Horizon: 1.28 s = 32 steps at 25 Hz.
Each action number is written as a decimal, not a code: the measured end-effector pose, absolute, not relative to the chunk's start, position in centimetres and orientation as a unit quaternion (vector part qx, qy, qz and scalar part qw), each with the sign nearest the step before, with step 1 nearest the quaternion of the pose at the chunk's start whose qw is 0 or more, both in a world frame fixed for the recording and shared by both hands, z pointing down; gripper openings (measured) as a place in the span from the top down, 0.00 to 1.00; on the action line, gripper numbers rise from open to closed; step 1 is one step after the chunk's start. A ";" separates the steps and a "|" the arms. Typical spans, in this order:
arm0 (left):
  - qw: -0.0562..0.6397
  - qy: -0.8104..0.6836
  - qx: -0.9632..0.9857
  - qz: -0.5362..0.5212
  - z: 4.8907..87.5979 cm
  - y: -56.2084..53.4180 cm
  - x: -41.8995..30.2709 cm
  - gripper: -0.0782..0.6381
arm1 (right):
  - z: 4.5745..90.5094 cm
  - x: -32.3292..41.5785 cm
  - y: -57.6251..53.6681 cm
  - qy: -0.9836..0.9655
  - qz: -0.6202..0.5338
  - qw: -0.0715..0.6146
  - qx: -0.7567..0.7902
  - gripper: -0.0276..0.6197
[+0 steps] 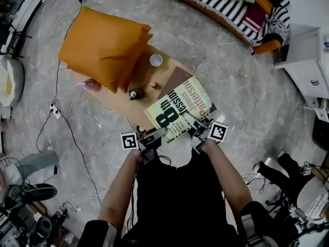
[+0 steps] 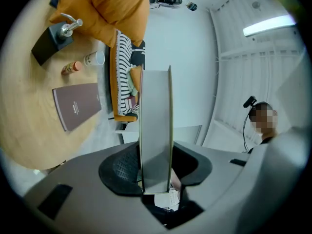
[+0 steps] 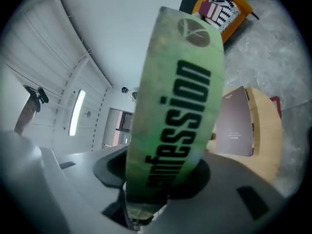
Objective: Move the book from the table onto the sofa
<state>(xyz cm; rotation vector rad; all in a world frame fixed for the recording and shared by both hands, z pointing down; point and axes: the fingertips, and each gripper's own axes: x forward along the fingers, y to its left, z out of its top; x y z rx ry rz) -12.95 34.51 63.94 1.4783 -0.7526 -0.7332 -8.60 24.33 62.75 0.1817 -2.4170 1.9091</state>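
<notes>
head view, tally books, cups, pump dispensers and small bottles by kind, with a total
books: 2 (green book, brown book)
cups: 1 (white cup)
pump dispensers: 1 (pump dispenser)
small bottles: 1 (small bottle)
total: 5

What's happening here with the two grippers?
A person is holding the green paperback book with both tools. The left hand-held gripper and the right hand-held gripper are each clamped on its near edge. The book is up off the light wooden table and not yet on the striped orange sofa. A maroon book lies on the table near the orange cushions.
</notes>
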 end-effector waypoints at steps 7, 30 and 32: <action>0.603 -0.293 0.647 -0.363 58.8 34.2 -11.8 0.65 | 57.7 -8.5 24.3 -0.774 0.632 0.016 -0.013 0.69; 0.533 -0.236 0.773 -0.248 49.9 29.7 -12.8 0.65 | 47.6 -8.8 23.3 -0.788 0.574 0.111 -0.191 0.70; 0.529 -0.246 0.765 -0.274 49.8 29.6 -12.7 0.66 | 47.5 -8.8 23.0 -0.789 0.577 0.100 -0.187 0.70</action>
